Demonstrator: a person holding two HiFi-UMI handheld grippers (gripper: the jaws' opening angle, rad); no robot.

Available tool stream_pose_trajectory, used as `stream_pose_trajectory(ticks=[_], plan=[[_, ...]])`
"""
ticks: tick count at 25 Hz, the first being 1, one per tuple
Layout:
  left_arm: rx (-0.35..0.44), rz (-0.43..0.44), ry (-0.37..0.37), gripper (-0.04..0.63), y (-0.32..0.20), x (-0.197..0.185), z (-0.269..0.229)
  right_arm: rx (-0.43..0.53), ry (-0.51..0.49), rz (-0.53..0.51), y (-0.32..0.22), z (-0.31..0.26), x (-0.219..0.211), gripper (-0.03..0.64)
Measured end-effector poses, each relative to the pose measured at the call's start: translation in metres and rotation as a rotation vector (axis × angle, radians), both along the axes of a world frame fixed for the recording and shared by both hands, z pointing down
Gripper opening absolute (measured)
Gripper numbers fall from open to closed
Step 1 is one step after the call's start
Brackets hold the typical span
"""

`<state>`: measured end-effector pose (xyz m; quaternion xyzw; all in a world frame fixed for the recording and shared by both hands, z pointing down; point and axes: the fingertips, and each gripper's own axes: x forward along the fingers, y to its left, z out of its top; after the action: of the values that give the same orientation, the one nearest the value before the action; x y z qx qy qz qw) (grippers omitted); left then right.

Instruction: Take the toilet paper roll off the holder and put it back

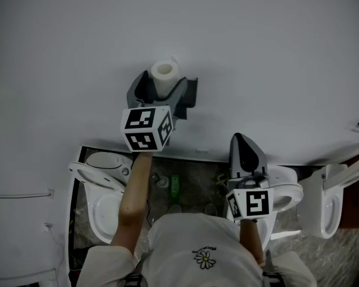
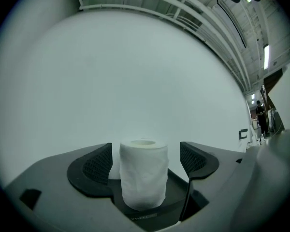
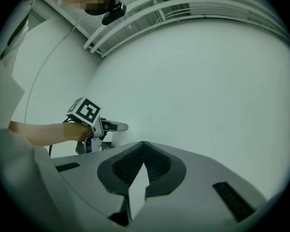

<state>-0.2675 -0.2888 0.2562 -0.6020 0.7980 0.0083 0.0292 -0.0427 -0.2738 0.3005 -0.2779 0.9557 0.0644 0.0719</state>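
Toilet paper roll (image 2: 144, 175) upright, axis vertical, core up, within left gripper (image 2: 145, 151).

White toilet paper roll (image 2: 143, 178), upright between parted jaws of left gripper (image 2: 146, 159)

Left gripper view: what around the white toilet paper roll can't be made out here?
Holder: identifiable in no view; in the head view the left gripper and the white cylindrical toilet paper roll cover that stretch of wall.
Roll's underside: left gripper view, hidden by the roll itself, so what bears it is unclear.
Print under the roll: left gripper view, too small to read.
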Motion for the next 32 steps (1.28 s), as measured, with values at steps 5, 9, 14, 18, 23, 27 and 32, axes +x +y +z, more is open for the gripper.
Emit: stream_pose_trajectory(ticks=[5,9,14,18,23,27,32], plan=[[-0.045,-0.004,0.042,0.422,-0.01,-0.012,0.015,-0.011,-0.005,0.011,-0.006,0.001,0.001,0.009],[-0.095,-0.002,0.036,0.42,-0.015,-0.014,0.021,-0.006,-0.004,0.018,-0.008,0.0,0.0,0.009],[-0.196,-0.011,-0.019,0.406,-0.019,-0.014,0.029,-0.005,-0.007,0.019,-0.009,0.0,-0.001,0.009],[-0.214,-0.038,-0.038,0.345,-0.019,-0.017,0.031,0.001,-0.008,0.011,-0.008,-0.001,-0.004,0.009],[-0.215,-0.043,-0.029,0.336,-0.019,-0.017,0.03,0.001,-0.007,0.004,-0.007,0.0,-0.005,0.009],[-0.197,-0.045,-0.022,0.333,-0.017,-0.017,0.027,0.007,-0.01,0.002,-0.006,-0.003,-0.005,0.009],[-0.133,-0.043,-0.039,0.331,-0.011,-0.013,0.002,0.011,-0.014,0.008,-0.006,-0.005,-0.001,0.009]])
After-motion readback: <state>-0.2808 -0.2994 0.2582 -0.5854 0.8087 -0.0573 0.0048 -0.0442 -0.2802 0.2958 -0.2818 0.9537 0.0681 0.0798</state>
